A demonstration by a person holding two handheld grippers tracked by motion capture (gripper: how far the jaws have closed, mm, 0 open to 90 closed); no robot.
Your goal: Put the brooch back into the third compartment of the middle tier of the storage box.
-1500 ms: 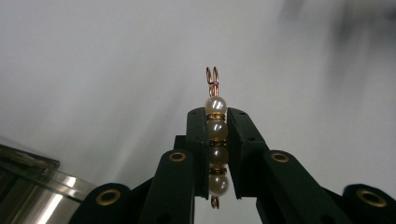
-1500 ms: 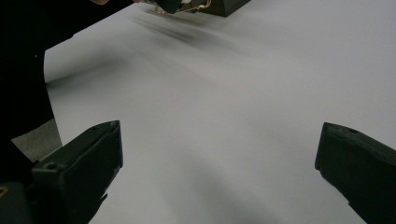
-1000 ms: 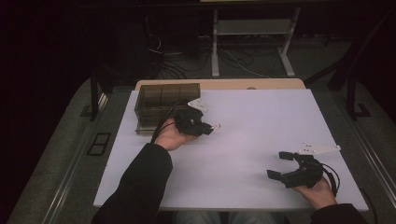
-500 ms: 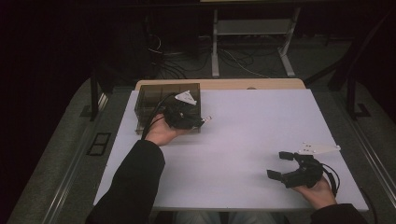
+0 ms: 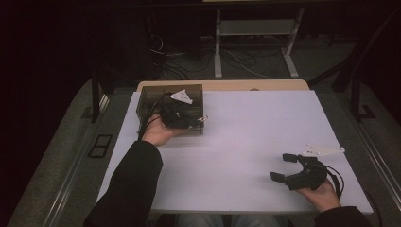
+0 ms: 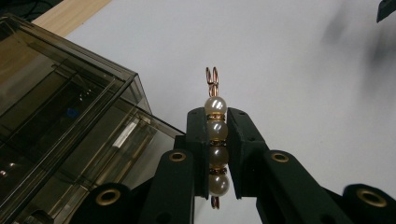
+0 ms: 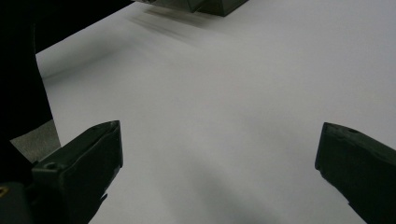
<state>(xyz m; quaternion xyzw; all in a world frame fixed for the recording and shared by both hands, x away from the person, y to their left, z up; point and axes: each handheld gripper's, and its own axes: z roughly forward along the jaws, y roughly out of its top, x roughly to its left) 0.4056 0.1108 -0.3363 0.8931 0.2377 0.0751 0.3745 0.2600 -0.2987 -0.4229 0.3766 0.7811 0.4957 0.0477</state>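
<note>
Smoked, see-through plastic forms the compartmented box (image 5: pixel 163 97) at ten o'clock on the white table (image 5: pixel 246 137). Over its near corner the left gripper (image 6: pixel 218 135) pinches a hairpin of four cream pearls on copper wire (image 6: pixel 216 140). At four o'clock the right gripper (image 5: pixel 289 169) rests spread wide, holding nothing.

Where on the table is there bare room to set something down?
The white tabletop is bare across its middle, between the smoky clear box at the far left corner and the right gripper at the near right. The far right is bare too. It is crowded only around the box, where the left gripper holds a pearl clip.
</note>
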